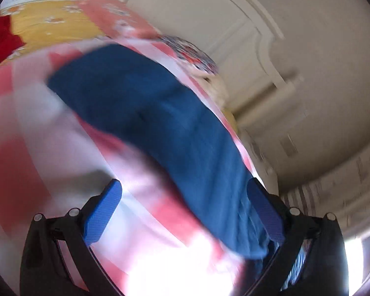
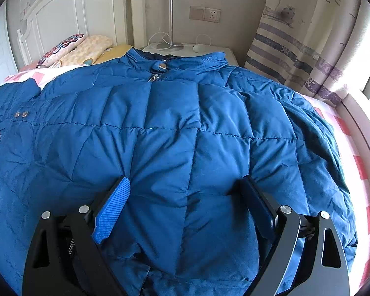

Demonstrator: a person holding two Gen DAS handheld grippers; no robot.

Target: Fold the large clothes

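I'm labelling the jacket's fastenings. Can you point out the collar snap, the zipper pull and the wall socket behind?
Collar snap (image 2: 163, 66): right wrist view, centre of the stud.
Zipper pull (image 2: 155, 77): right wrist view, on the metal tab.
Wall socket (image 2: 212, 14): right wrist view, middle of the plate.

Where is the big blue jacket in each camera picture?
Left wrist view: the blue jacket runs blurred from the middle down to the lower right.
Right wrist view: the blue jacket fills the middle, collar at top.
Shared landmark: the patterned pillow on the bed.
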